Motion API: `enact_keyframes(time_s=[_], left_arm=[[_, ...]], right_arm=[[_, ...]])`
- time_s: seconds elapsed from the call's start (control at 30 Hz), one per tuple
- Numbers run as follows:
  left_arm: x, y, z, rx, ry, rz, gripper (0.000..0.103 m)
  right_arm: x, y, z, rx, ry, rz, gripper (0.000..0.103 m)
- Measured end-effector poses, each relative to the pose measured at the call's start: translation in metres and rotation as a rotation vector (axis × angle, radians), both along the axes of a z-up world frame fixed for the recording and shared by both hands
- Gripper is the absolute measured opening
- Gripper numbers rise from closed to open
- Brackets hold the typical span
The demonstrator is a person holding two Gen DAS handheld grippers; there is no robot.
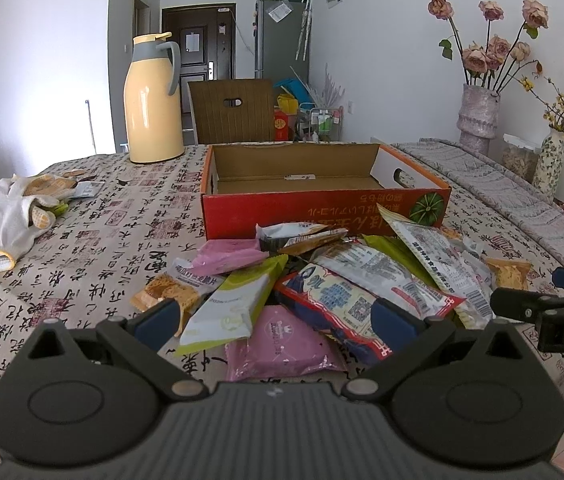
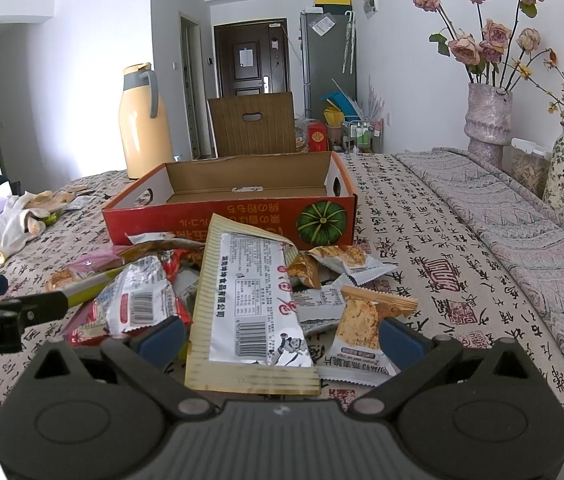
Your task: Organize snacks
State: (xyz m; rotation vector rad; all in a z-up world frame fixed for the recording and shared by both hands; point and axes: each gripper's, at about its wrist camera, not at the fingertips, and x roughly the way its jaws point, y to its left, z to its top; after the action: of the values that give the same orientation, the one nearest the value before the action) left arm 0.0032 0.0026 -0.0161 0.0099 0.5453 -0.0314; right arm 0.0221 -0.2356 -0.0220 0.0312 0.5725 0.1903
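Snack packets in foil and plastic [image 1: 322, 280] are heaped on a desk covered by a beige cloth printed with black calligraphy [image 1: 93, 248]. Just behind the heap stands a shallow red cardboard box with a green pumpkin printed on its front [image 1: 322, 208]; its brown inside is seen to be bare, so the sorting is judged to be barely begun and the box is taken as the likely destination.

The left tool [image 1: 277, 320] is held low over the near edge of the heap, its blue-padded jaws spread wide with nothing between them. A pale green and white wrapper [image 1: 233, 304] and a pink packet [image 1: 277, 344] lie directly ahead of it, well placed for a first pick.

The right tool [image 2: 282, 340] is likewise opened wide and empty. A long cream-edged silver pouch with a barcode [image 2: 249, 304] lies between its jaws, propped on other packets, and a small white packet showing a brown cracker [image 2: 362, 332] rests just beside the right jaw.

Both tools are pointed toward the box, presumably so that packets can be carried straight forward.

Off to the left, a tall yellow thermos jug with a grey handle [image 1: 153, 100] and white work gloves [image 1: 13, 216] are set well apart from the snacks.
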Motion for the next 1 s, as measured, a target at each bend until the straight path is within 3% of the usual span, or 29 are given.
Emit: enact_keyframes(time_s=[1.0], left_arm=[[0.0035,0.0077,-0.0064,-0.014,0.015,0.003,0.103]], right_arm=[[-0.0018,-0.0044,-0.0052,0.002,-0.001,-0.012,0.103]])
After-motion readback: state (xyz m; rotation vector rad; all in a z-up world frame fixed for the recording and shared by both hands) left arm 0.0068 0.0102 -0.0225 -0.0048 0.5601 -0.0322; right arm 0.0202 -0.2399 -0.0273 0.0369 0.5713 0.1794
